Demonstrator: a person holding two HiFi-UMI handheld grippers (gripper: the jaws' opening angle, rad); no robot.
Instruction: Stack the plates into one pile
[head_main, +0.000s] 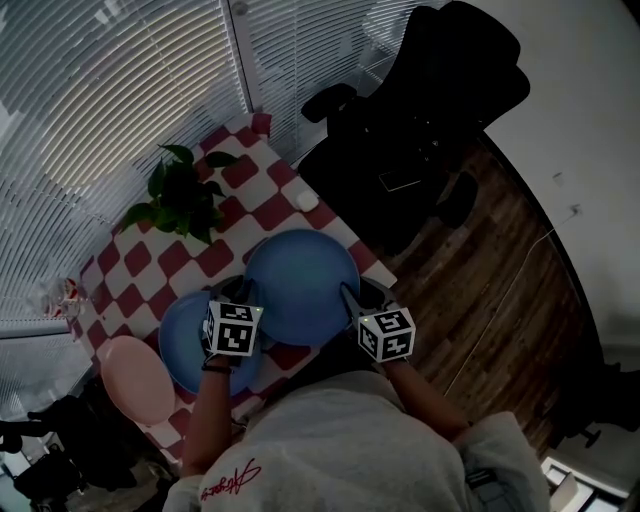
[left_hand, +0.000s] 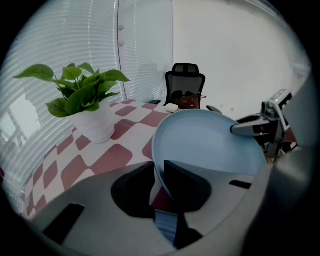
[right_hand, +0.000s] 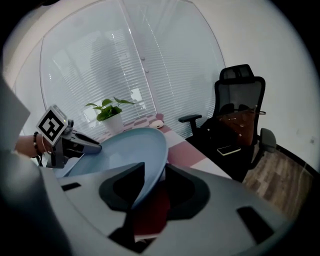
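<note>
Checkered red-and-white counter (head_main: 150, 262) bears a large round blue plate (head_main: 300, 285) mid-grasp: left gripper (head_main: 238, 292) fingers clamp its rim, right gripper (head_main: 352, 298) fingers sit apart astride it and likely must close before lifting.

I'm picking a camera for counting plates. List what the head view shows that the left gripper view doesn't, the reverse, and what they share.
Head view only: the pink plate. Left gripper view only: the white pot under the plant, and the left gripper closed on the rim of the large blue plate. Both: that plate, the plant, the black chair and the right gripper.
</note>
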